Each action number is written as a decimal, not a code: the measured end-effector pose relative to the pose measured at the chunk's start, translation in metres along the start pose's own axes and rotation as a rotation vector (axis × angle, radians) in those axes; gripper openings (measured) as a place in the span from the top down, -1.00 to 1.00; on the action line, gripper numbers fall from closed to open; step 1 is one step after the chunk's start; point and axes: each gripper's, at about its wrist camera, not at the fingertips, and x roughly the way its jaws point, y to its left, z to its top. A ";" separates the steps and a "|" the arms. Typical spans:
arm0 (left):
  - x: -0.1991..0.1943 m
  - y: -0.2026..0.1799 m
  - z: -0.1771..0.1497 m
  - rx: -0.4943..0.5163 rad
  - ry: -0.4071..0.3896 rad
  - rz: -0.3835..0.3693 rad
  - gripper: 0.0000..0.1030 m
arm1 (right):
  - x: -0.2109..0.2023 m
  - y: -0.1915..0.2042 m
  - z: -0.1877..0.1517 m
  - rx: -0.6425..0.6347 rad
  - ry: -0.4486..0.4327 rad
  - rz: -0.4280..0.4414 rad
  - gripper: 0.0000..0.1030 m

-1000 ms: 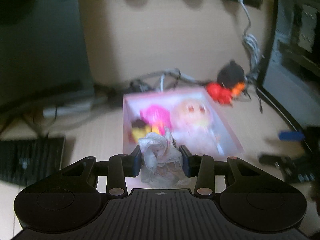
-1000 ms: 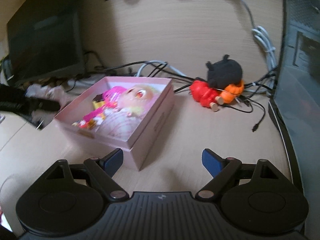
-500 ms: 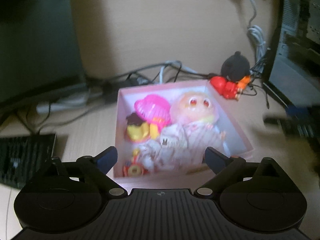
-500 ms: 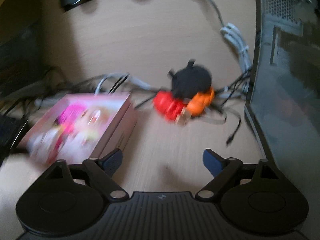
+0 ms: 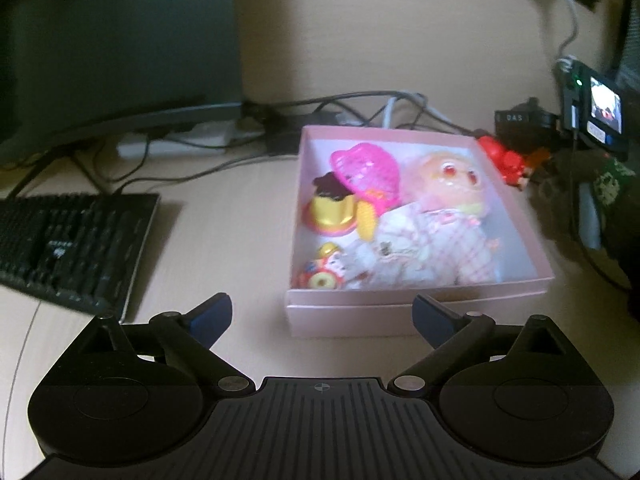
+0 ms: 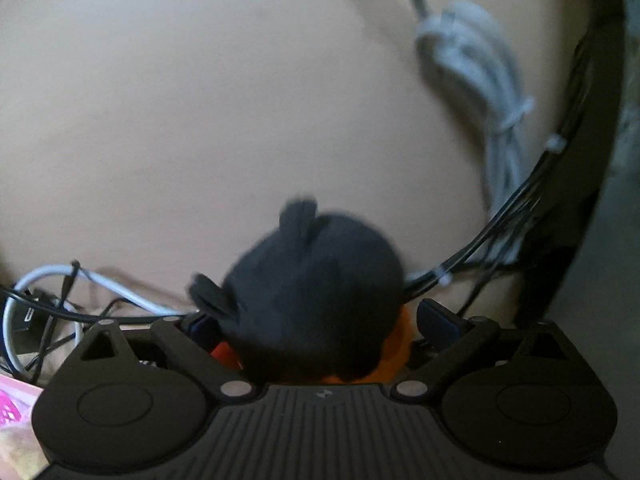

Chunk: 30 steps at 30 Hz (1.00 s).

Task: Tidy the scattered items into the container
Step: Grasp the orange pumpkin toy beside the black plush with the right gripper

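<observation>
The open pink box (image 5: 384, 131) holds a pale doll (image 5: 448, 184), a pink basket toy (image 5: 364, 172), a yellow toy (image 5: 332, 212), a white frilly bundle (image 5: 384, 252) and a small red-yellow toy (image 5: 320, 276). My left gripper (image 5: 320, 308) stands open and empty just before the box's near wall. A red toy (image 5: 504, 160) lies beside the box's right wall. In the right wrist view a black plush toy (image 6: 312, 296) with orange parts (image 6: 400, 344) sits between the closing jaws of my right gripper (image 6: 316, 320). Its pads stand beside the toy without pressing on it.
A black keyboard (image 5: 68, 240) and a dark monitor (image 5: 112, 40) are left of the box, with cables (image 5: 360, 108) behind it. A white cable bundle (image 6: 472, 80), black cables (image 6: 520, 208) and a dark case (image 6: 600, 120) crowd the right side. A patterned sleeve (image 5: 608, 180) shows there too.
My left gripper opened, left the white bundle in the box and drew back. My right gripper swung right from the box to the black plush toy, which now sits between its jaws.
</observation>
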 end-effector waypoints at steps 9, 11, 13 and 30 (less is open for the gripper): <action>-0.002 -0.006 -0.003 0.018 0.007 -0.058 -0.93 | -0.074 -0.011 -0.052 -0.068 0.028 0.095 -0.67; -0.007 -0.011 -0.004 0.037 0.000 -0.090 -0.93 | -0.099 -0.014 -0.069 -0.084 0.053 0.117 -0.67; -0.012 -0.017 -0.007 0.054 -0.007 -0.122 -0.93 | -0.121 -0.020 -0.087 -0.094 0.085 0.134 -0.67; -0.038 -0.040 -0.046 0.123 0.046 -0.279 -0.94 | -0.252 -0.019 -0.156 -0.295 0.157 0.403 -0.88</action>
